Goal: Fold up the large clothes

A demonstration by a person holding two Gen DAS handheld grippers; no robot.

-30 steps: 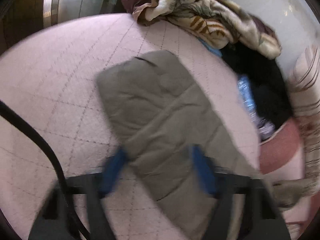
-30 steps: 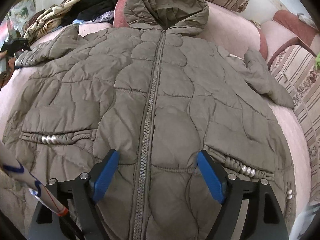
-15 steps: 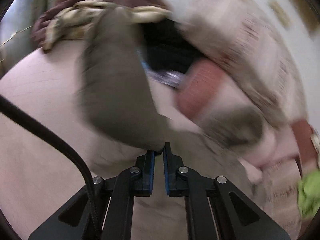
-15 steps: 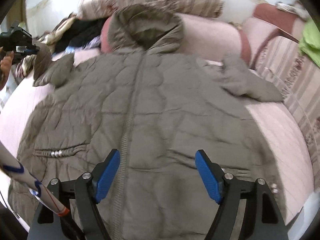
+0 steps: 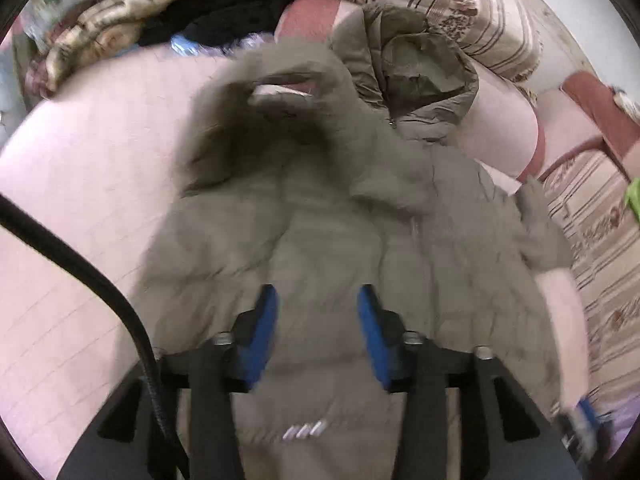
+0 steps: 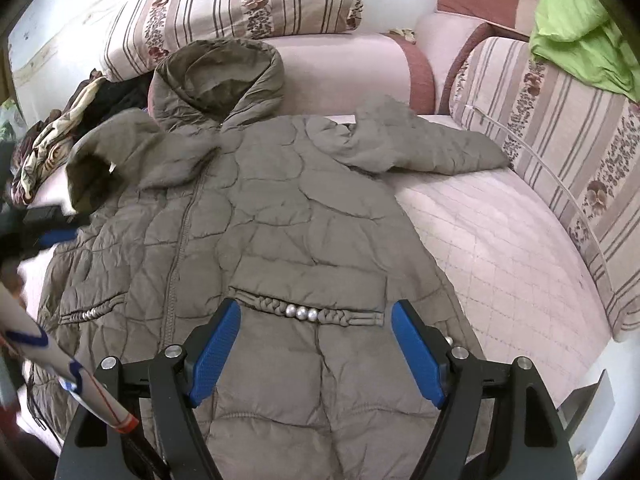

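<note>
Left gripper (image 5: 318, 330) held with jaws parted, nothing gripped; right gripper (image 6: 316, 354) held wide apart, likewise unloaded.

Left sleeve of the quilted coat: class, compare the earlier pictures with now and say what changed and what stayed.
The left sleeve lay stretched outward; the left gripper closed on it, swung it inward over the coat front, and now stands open, sleeve released. The right sleeve stays spread out, the right gripper open above the hem.
</note>
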